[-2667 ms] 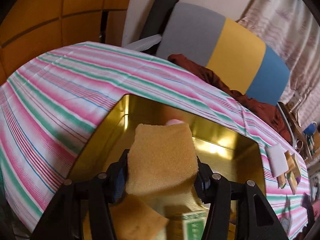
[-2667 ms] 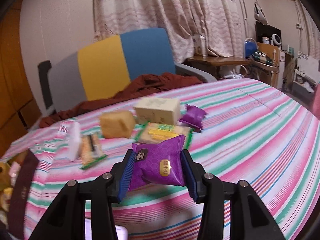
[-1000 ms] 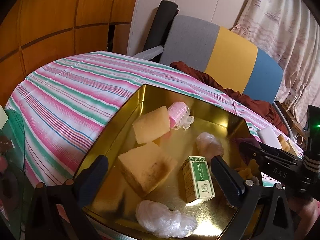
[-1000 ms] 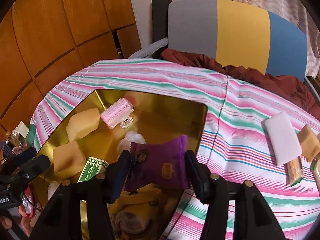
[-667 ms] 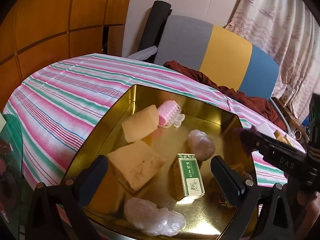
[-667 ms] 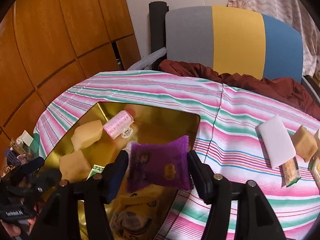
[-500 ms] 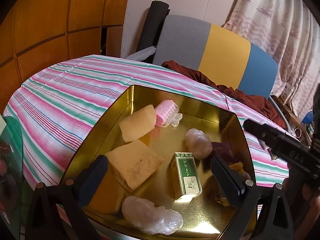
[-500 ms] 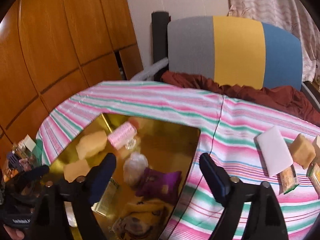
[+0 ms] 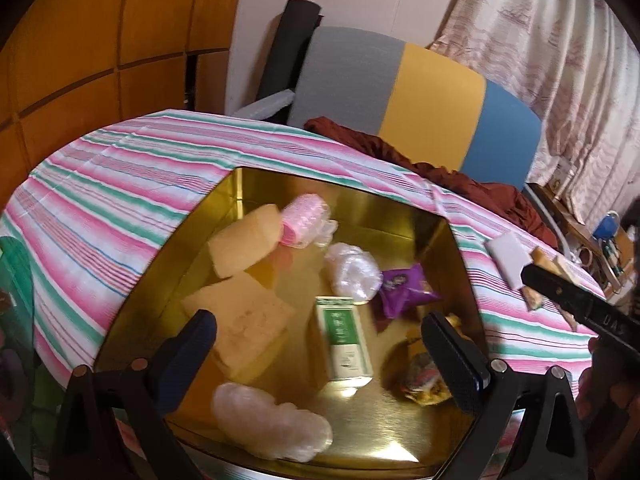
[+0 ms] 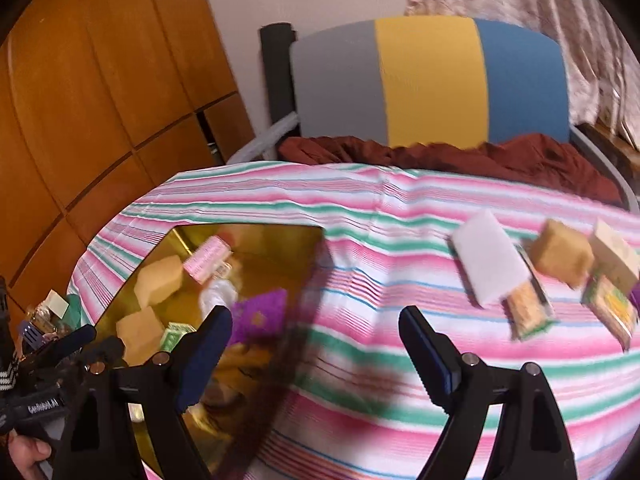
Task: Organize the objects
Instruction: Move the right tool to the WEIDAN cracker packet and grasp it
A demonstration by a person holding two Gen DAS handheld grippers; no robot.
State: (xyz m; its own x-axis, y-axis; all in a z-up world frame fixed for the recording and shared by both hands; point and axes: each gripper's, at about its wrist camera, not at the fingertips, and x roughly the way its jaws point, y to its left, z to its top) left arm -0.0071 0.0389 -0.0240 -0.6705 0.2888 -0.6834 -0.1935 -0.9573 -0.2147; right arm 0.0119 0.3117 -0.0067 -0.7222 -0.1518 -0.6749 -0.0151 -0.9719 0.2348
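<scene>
A: Looking into the gold tin [image 9: 400, 446], the purple snack packet [image 9: 404, 286] lies on its floor, just beside the crumpled clear plastic wad [image 9: 352, 268] and near the green-and-white box [image 9: 344, 340]. Two tan sponges [image 9: 244, 240] and a pink hair roller [image 9: 302, 220] sit toward the far left corner.

B: And what is left outside it?

A: On the striped worktop [image 10: 360, 216], well apart from the tin, a white foam block [image 10: 490, 262], a brown sponge cube [image 10: 562, 252], a cream box [image 10: 614, 254] and some wrapped biscuit packs [image 10: 528, 312], close together.

B: So the step in hand?

A: Judging by the layout, going back to that cluster for another piece. The white foam block is nearest, so I would take that: approach along its long axis and close across the narrow width, keeping the fingers clear of the biscuit pack that touches its near end.

B: The grippers?

A: The right gripper [image 10: 316, 336] has its jaws spread wide with nothing between them; it hangs over the worktop at the tin's right edge. This view is motion-blurred. The left gripper [image 9: 320, 344] is also wide apart and holds nothing, hovering above the tin's near side.

B: Any risk?

A: Foam is light and squashy; a hard pinch may deform it, and a glancing one may flick it.
</scene>
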